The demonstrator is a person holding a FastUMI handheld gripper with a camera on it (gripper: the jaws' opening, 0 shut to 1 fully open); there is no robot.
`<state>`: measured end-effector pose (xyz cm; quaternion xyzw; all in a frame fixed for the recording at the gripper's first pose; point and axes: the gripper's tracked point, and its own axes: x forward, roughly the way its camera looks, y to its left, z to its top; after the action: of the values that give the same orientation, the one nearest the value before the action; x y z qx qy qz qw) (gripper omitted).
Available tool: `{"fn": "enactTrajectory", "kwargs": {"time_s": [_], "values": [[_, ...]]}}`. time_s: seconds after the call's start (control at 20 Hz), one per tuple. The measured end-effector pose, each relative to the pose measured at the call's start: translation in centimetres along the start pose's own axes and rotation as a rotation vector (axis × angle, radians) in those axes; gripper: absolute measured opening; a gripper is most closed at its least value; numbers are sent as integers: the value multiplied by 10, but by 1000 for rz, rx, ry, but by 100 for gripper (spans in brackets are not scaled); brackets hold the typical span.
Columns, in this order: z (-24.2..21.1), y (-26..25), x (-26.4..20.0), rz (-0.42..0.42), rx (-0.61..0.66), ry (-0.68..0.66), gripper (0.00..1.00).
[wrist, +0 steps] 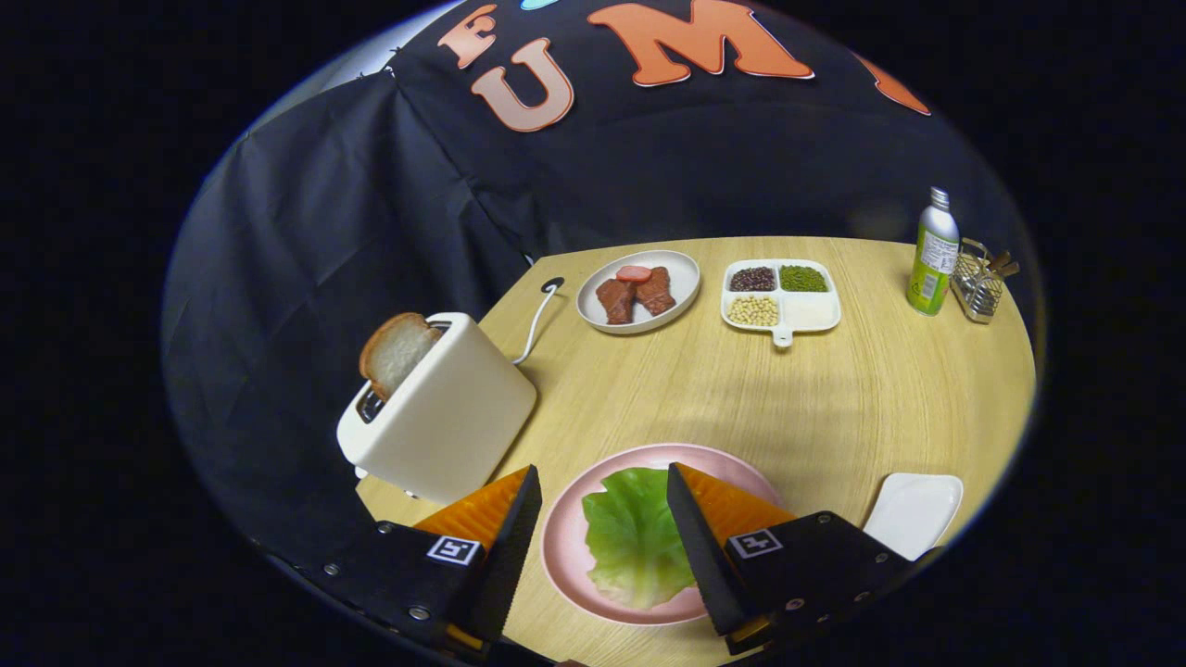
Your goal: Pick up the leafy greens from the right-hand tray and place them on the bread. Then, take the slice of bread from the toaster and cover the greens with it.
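Hovering my gripper (600, 519) over the near table edge, I see its fingers spread wide, gripping nothing, with the green lettuce leaf (635, 537) lying between them on the round pink plate (565, 533). I cannot make out any bread beneath that leaf. Left, a browned bread slice (397, 352) sticks from the cream toaster (440, 412). Right, a white tray (913, 511) is partly cut off.

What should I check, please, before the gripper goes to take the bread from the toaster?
1. Leafy greens lying on the pink plate: ok.
2. Bread under the greens: cannot tell, the leaf covers it.
3. Gripper fingers open and holding nothing: ok.
4. Bread slice standing up out of the toaster: ok.
5. White tray beside the plate holds no greens: ok.
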<state>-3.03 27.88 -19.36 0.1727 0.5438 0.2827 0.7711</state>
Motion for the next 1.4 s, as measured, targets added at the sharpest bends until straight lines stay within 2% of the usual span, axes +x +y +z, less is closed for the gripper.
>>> {"fn": "enactTrajectory", "kwargs": {"time_s": [0.25, 0.6, 0.9, 1.25, 1.4], "values": [[16, 38, 3, 15, -43, 26, 87], [51, 120, 14, 102, -59, 65, 90], [81, 166, 34, 101, -38, 101, 90], [81, 198, 78, 123, 13, 193, 89], [82, 199, 99, 110, 56, 223, 82]]}}
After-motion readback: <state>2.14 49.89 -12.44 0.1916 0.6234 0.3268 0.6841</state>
